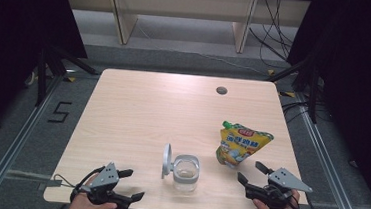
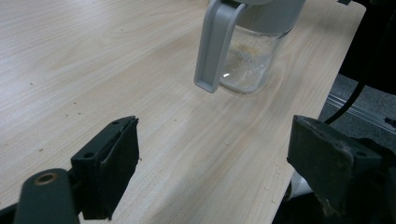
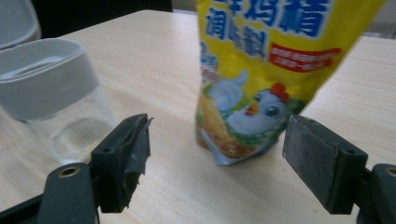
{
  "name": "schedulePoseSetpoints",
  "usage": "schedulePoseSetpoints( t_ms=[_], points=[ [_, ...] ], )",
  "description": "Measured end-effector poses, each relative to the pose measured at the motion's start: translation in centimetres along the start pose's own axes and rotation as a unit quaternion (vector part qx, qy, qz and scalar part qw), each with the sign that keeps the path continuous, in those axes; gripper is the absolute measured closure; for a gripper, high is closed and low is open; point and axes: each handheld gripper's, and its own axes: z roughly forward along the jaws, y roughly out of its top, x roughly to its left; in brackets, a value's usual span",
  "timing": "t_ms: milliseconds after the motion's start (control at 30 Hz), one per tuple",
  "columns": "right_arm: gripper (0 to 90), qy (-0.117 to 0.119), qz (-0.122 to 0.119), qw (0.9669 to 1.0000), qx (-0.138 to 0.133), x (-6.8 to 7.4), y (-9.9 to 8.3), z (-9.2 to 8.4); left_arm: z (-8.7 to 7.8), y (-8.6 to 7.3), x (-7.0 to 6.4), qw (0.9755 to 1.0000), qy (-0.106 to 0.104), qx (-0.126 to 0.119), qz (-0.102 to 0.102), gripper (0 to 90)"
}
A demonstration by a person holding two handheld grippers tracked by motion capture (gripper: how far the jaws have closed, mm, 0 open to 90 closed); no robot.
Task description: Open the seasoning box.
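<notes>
- Right gripper (image 1: 252, 172) sits near the table's (image 1: 138, 111) front-right edge, jaws wide apart, nothing between them, aimed at the yellow seasoning pouch (image 1: 241, 146).
- Pouch w/ green cap (image 1: 227, 124) lies just beyond the jaw tips, bottom end toward the gripper; in the right gripper view the pouch (image 3: 266, 79) fills the gap ahead of the jaws, not touched yet.
- Left gripper (image 1: 126, 183) at the front-left edge, jaws also spread, empty, pointing toward the glass jar (image 1: 186, 173).
- Jar stands upright near the front-centre, grey collar on top, flip lid (image 1: 167, 159) swung open to its left side. Looks nearly empty, a dusting of powder at the bottom in the left gripper view (image 2: 250, 65).
- Risks as I judge them: pouch is soft & slick, so a pinch low on the bottom seam could let it fold or slide out.
- Jar sits close to the pouch; a wide swing w/ the right gripper could clip it, and it's near the table's front edge.
- If pouring follows, the open lid may get in the way, and the jar isn't steadied by anything yet.
</notes>
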Motion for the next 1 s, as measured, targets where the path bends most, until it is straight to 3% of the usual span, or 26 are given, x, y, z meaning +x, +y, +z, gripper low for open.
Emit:
schedulePoseSetpoints(
  t_ms=[100,267,300,367,467,600,633,733,800,867,900,1000],
  points=[
    [21.8,-0.01,0.002,0.9999,-0.009,-0.8,-0.1,0.2,0.1,0.0,-0.1,1.0,0.004,-0.005,-0.005,16.1],
    [19.7,-0.004,0.028,0.9996,-0.003,-1.6,-0.4,0.9,0.2,0.0,0.0,1.0,0.002,-0.001,0.004,16.1],
    [19.0,0.003,0.016,0.9998,-0.011,-2.0,-0.4,1.3,0.2,0.0,0.0,1.0,0.003,-0.001,0.003,16.1],
    [18.2,0.001,0.027,0.9996,-0.003,-2.2,-0.4,1.6,0.2,0.0,0.0,1.0,0.002,-0.002,0.001,16.1],
    [18.1,0.002,0.01,0.9999,-0.005,-2.8,-0.3,2.1,0.2,0.0,0.0,1.0,0.005,-0.003,0.004,16.1],
    [15.7,0.005,0.021,0.9997,-0.006,-3.2,-0.3,2.7,0.3,0.0,0.0,1.0,0.002,0.0,0.001,16.1],
    [15.9,0.009,0.004,0.9999,-0.011,-3.6,-0.3,3.0,0.3,0.0,0.0,1.0,0.002,0.0,0.001,16.1],
    [15.8,0.011,0.01,0.9999,-0.002,-3.7,-0.2,3.3,0.3,0.0,0.0,1.0,0.005,0.001,0.001,16.1],
    [15.8,0.015,-0.008,0.9998,-0.013,-4.0,-0.2,3.7,0.3,0.0,0.0,1.0,0.004,-0.001,-0.004,16.1],
    [16.0,0.014,-0.007,0.9998,-0.015,-4.1,-0.1,3.9,0.3,0.0,-0.1,1.0,0.004,-0.004,-0.006,16.1],
    [16.3,0.01,0.0,0.9997,-0.02,-4.0,-0.1,4.0,0.3,0.0,0.1,1.0,0.004,-0.004,0.004,16.1],
    [16.6,0.011,-0.009,0.9997,-0.02,-4.3,0.1,4.2,0.3,0.1,0.1,1.0,0.004,-0.003,0.009,16.1]
  ],
)
